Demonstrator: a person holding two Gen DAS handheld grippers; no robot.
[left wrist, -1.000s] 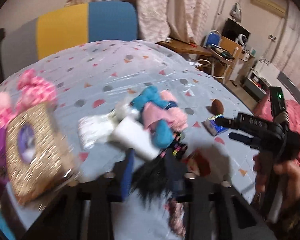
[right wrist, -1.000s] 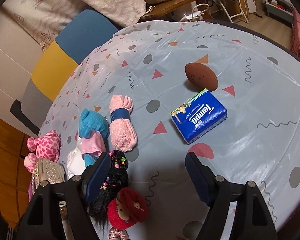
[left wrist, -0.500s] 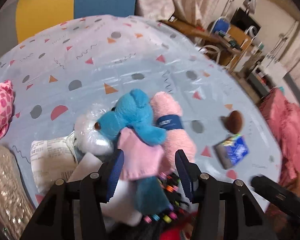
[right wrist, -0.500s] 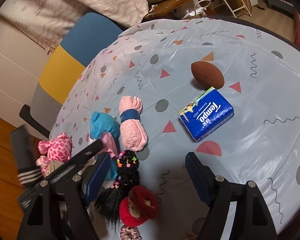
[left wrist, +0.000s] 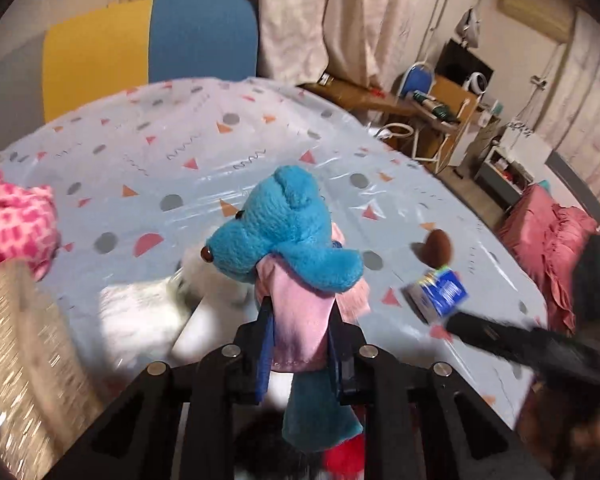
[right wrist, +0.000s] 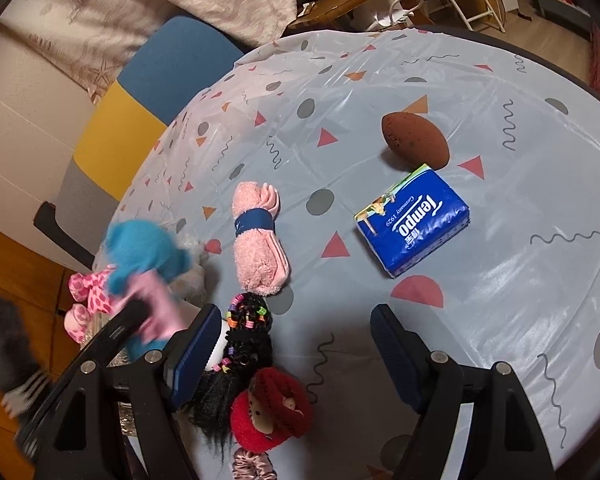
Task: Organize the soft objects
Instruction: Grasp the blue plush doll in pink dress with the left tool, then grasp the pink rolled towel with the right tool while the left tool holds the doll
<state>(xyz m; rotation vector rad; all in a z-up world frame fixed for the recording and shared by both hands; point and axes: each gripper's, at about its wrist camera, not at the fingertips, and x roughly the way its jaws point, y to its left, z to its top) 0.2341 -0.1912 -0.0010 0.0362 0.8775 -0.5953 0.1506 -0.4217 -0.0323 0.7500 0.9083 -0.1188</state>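
Observation:
A blue plush animal (left wrist: 284, 224) in a pink shirt sits between the blue pads of my left gripper (left wrist: 300, 320), whose jaws are closing and press on the pink shirt. In the right wrist view the same plush (right wrist: 140, 252) shows blurred at the left with the left gripper's finger on it. My right gripper (right wrist: 296, 340) hangs open over the table, nothing between its fingers. A rolled pink towel (right wrist: 258, 248) with a blue band lies ahead of it. A black-haired doll (right wrist: 272, 404) with a red hat lies by its left finger.
A blue tissue pack (right wrist: 414, 216) and a brown ball (right wrist: 414, 140) lie on the patterned tablecloth (right wrist: 500, 280). A pink spotted plush (left wrist: 16, 220) and a glittery gold box (left wrist: 20, 352) are at the left. A satin scrunchie (right wrist: 252, 466) lies near the front edge. A chair stands behind the table.
My left gripper came forward over the blue plush, opened wide around it, then closed on its pink shirt. The plush now stands up off the pile. The right gripper has stayed put.

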